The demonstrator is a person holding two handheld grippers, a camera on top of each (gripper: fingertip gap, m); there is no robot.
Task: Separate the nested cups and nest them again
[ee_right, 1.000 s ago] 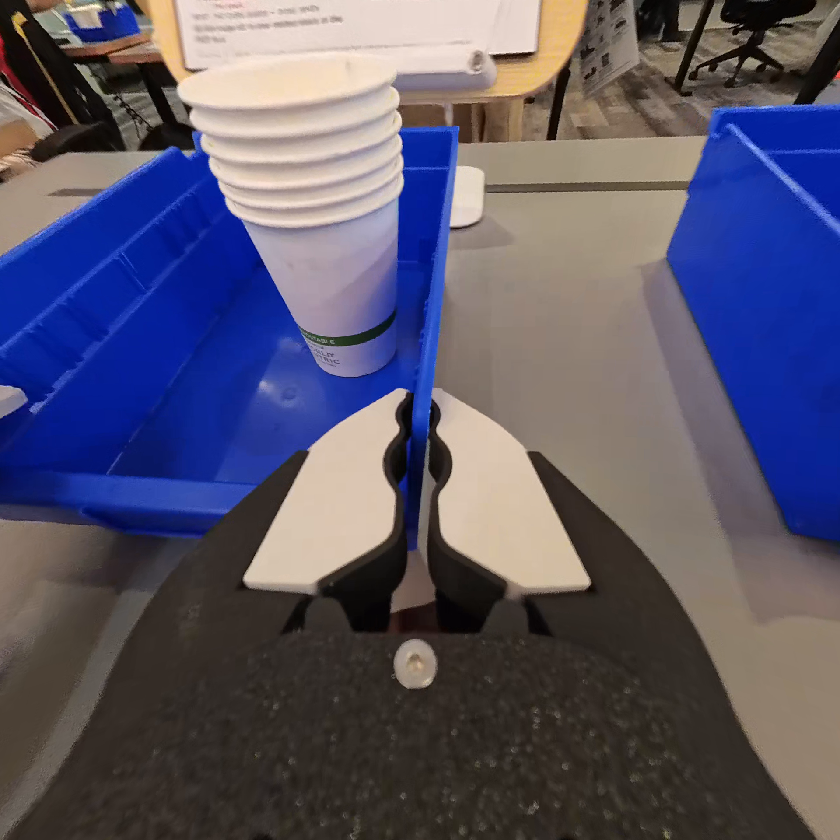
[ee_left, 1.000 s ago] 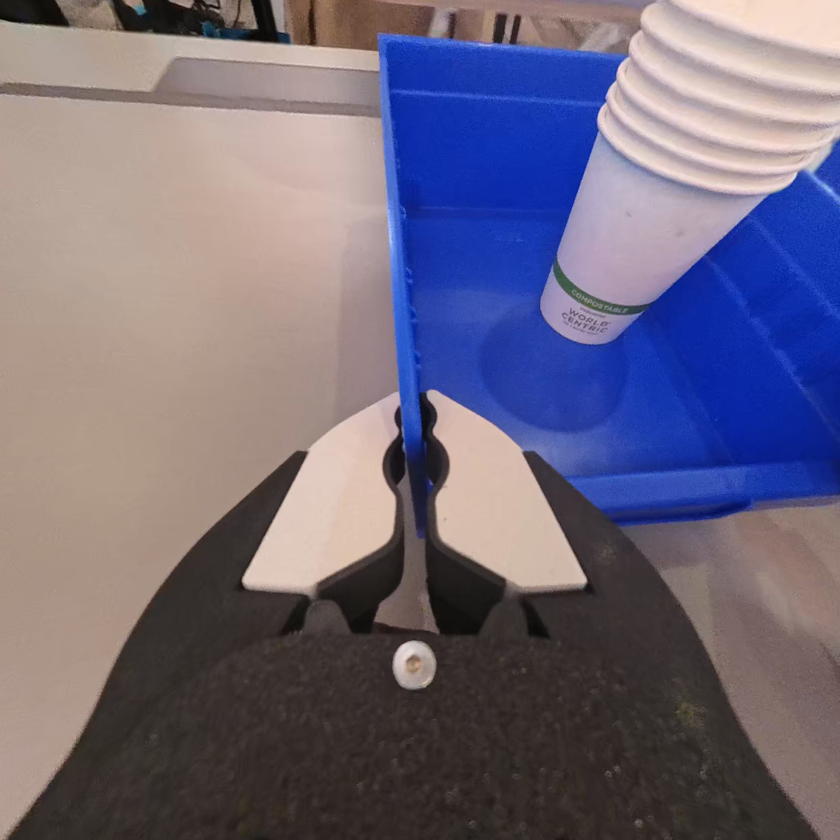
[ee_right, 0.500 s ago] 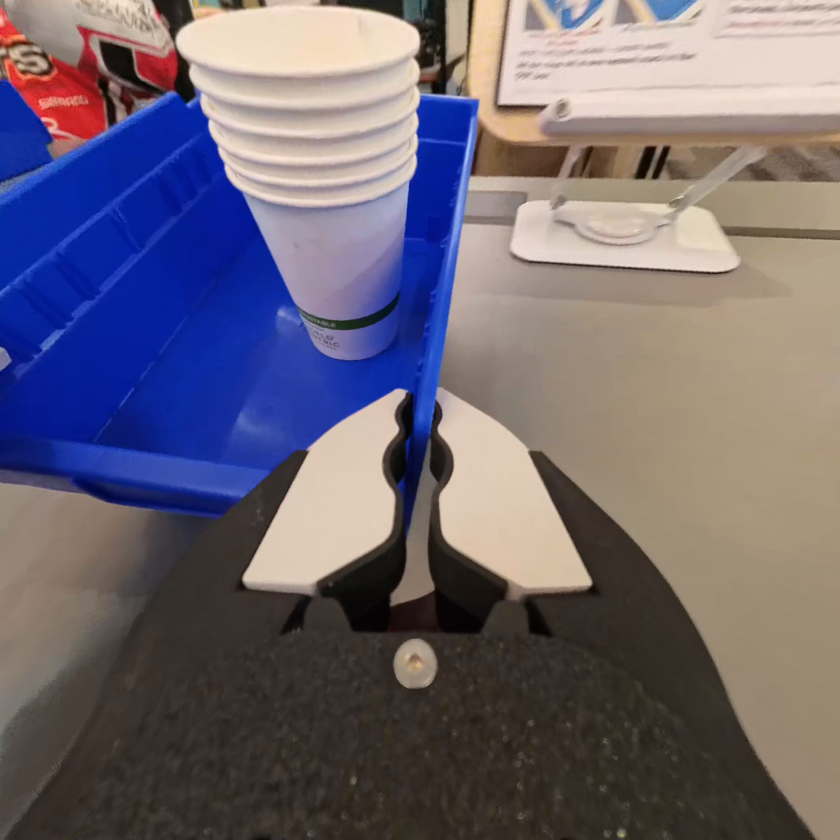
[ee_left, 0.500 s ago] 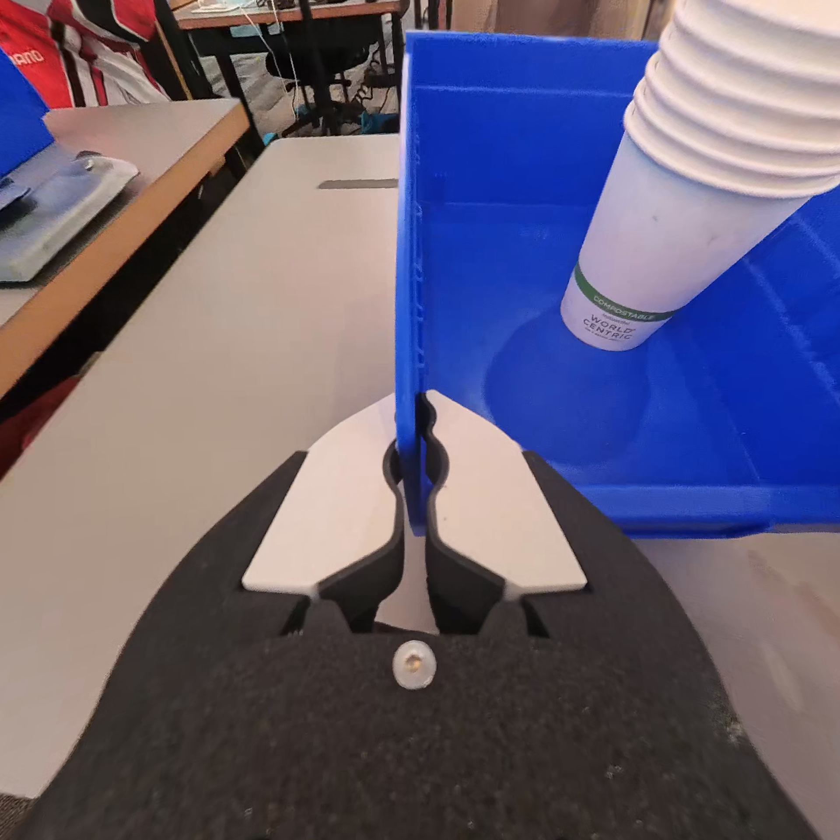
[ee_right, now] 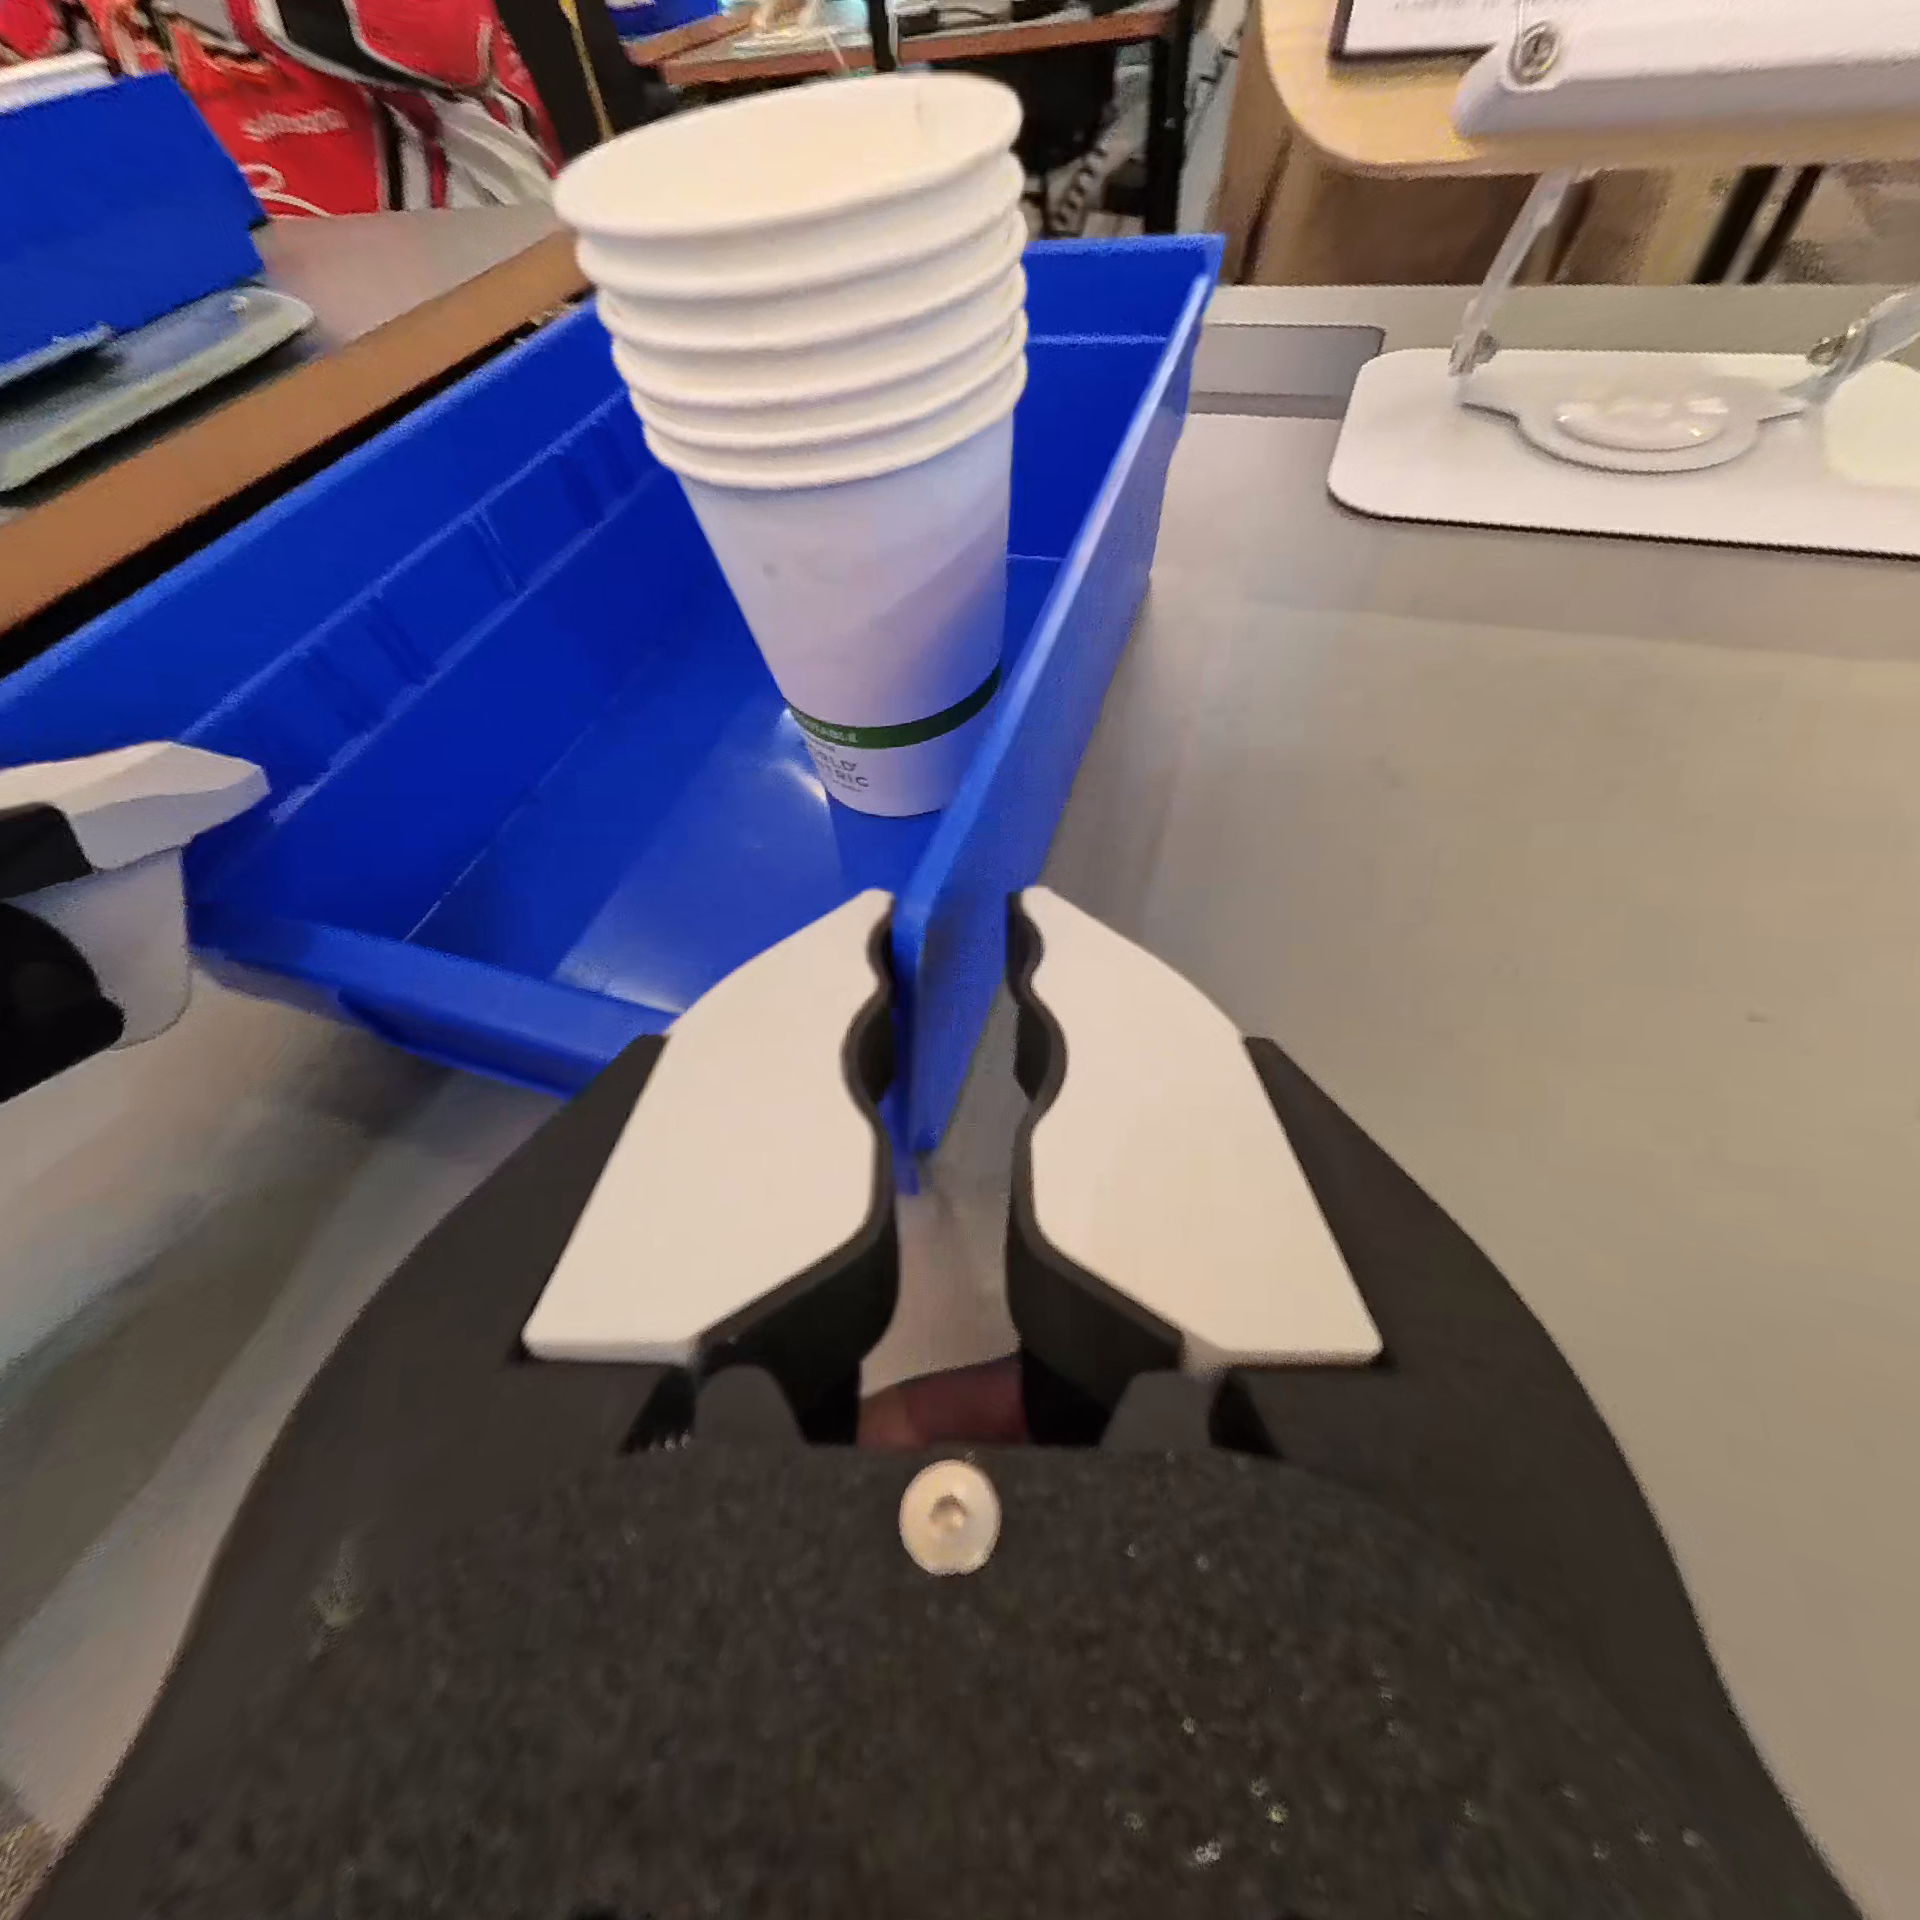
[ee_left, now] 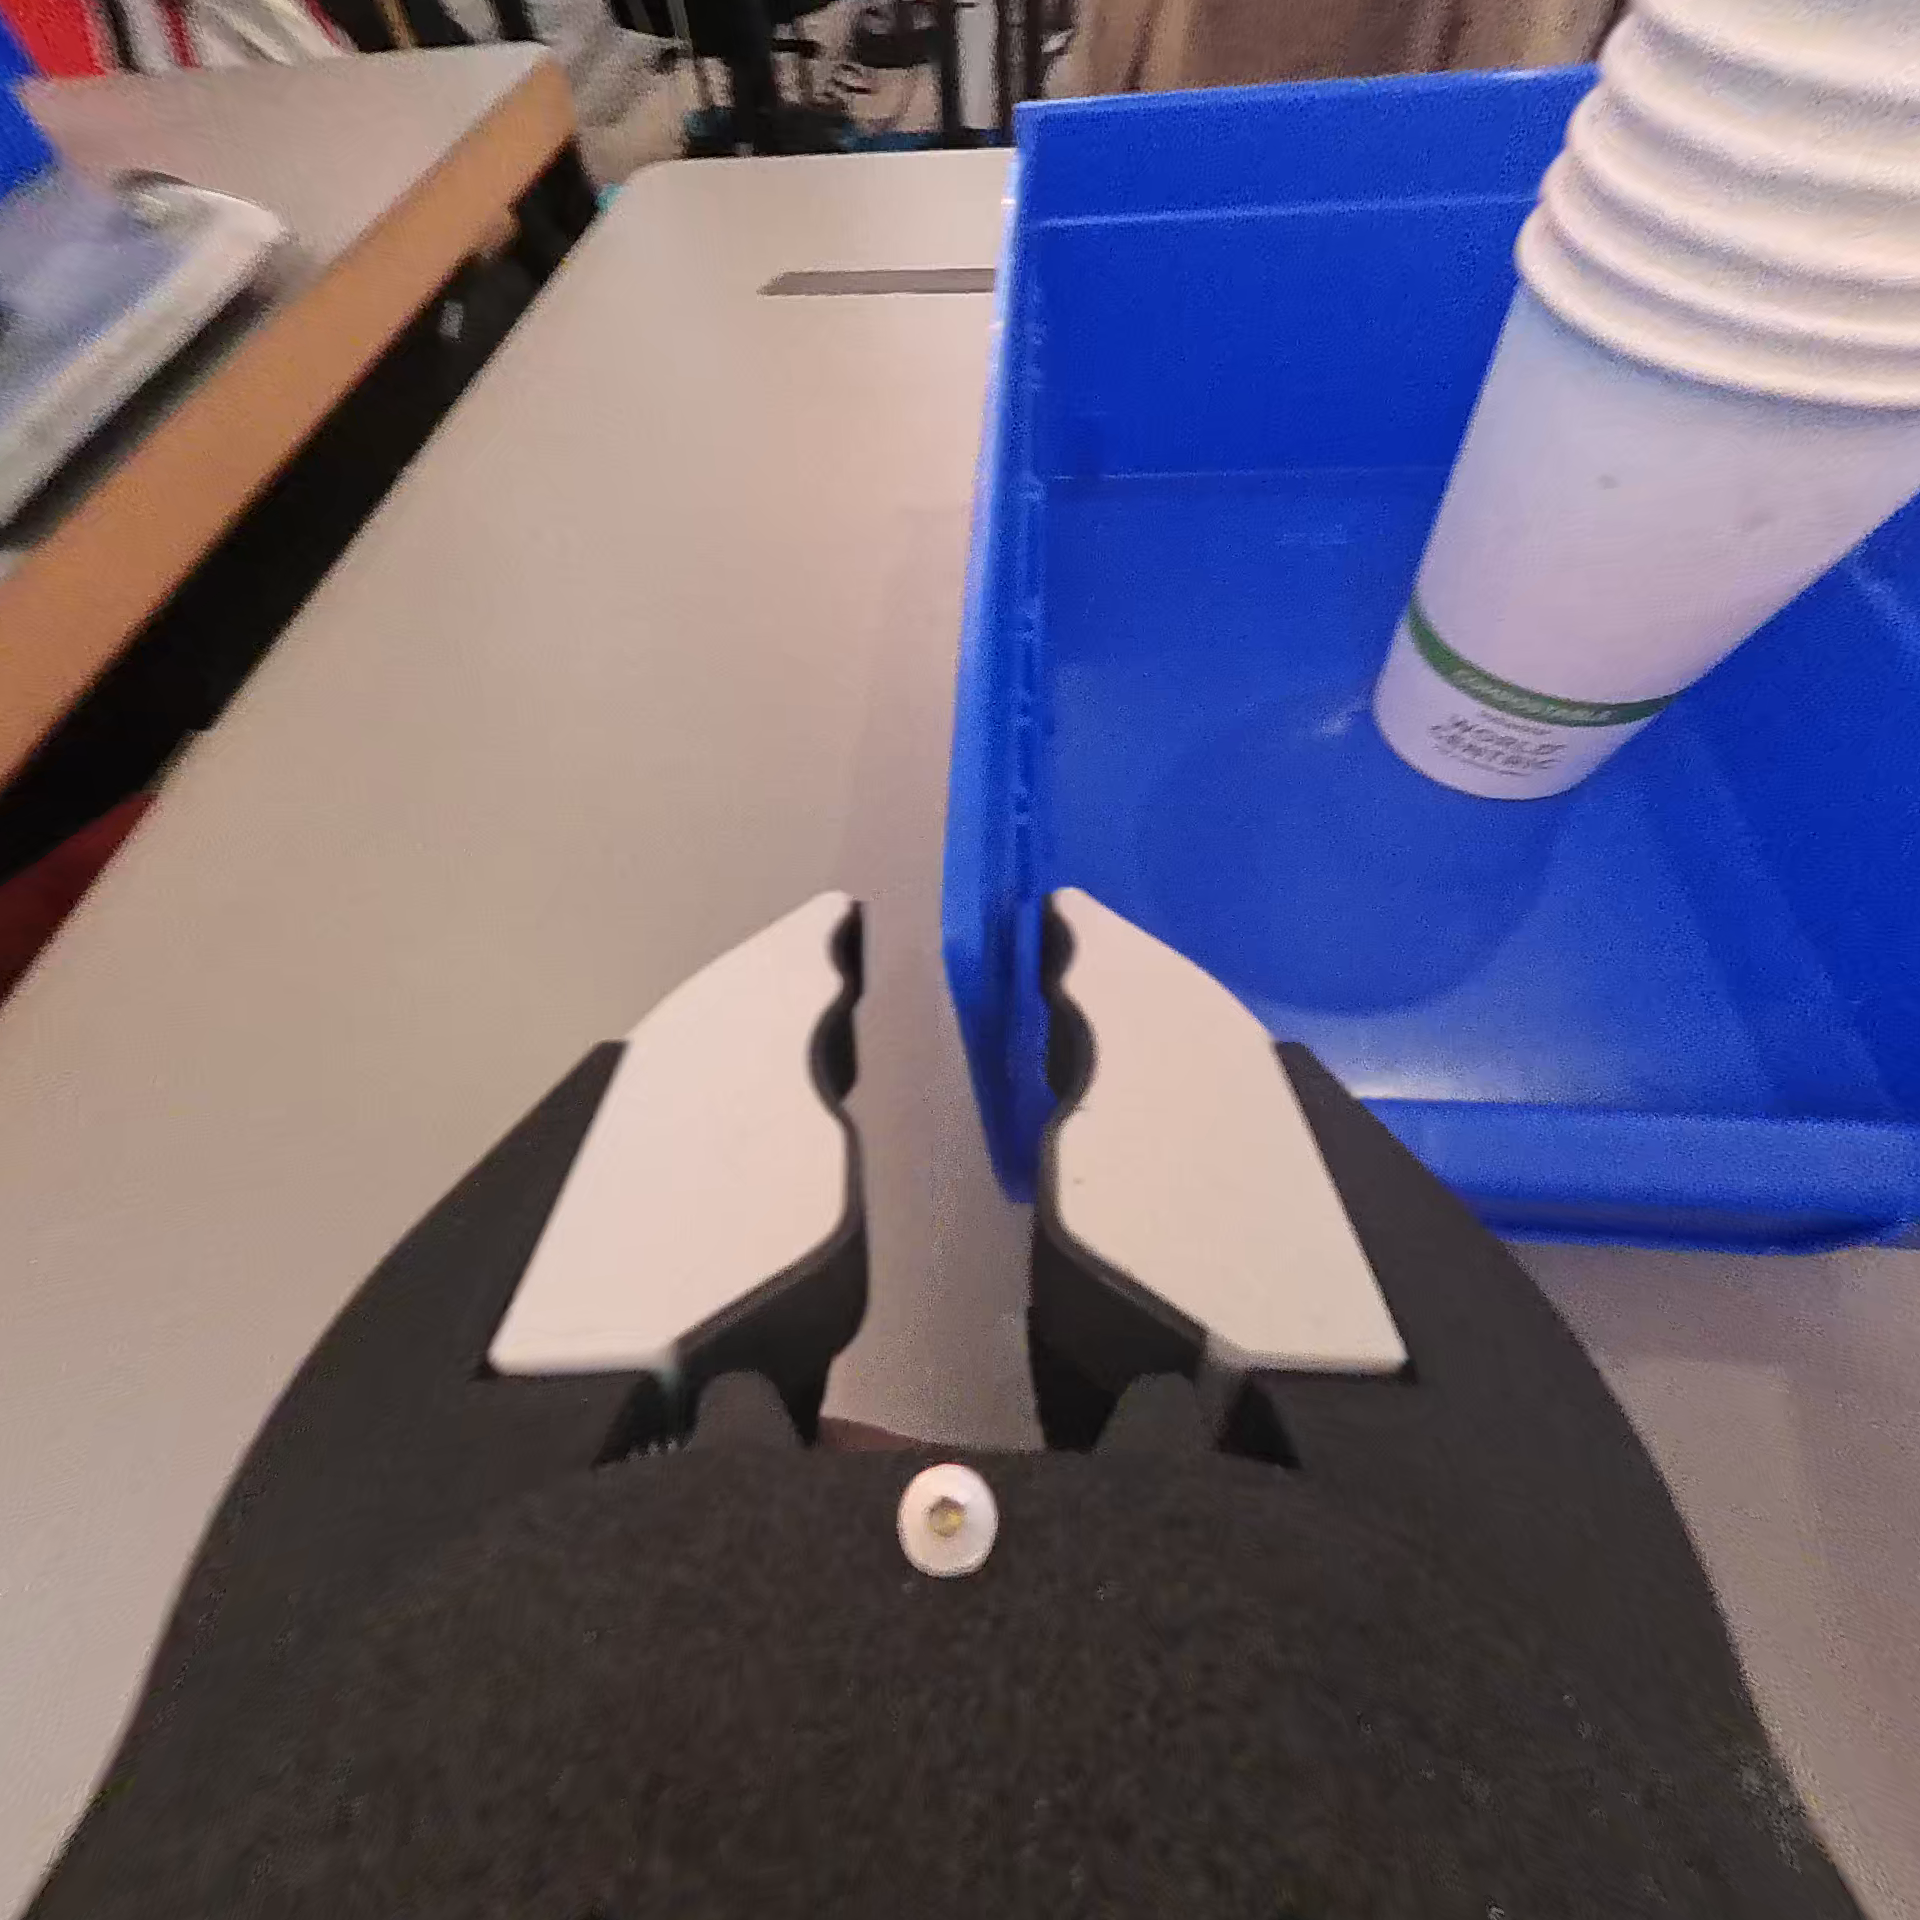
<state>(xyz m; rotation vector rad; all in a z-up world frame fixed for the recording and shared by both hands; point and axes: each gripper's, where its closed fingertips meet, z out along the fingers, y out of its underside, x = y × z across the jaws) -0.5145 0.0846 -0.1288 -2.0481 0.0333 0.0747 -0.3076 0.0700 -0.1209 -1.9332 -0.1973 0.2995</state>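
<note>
Both sets of tongs have let go of the blue bin's side walls, which they were pinching half a second ago. At the bin's left corner, the left tongs now stand partly open and hold nothing, with the bin wall between the two tips, close against the right one and apart from the left. Inside the bin, toward its right wall, stands the stack of white paper cups, upright on the bin floor, a green band around the bottom cup. At the bin's right corner, the right tongs are parted a little and grip nothing; the right wall runs between the tips, near the left one and clear of the right. Beyond the bin's right side, a white stand base lies on the grey table.
</note>
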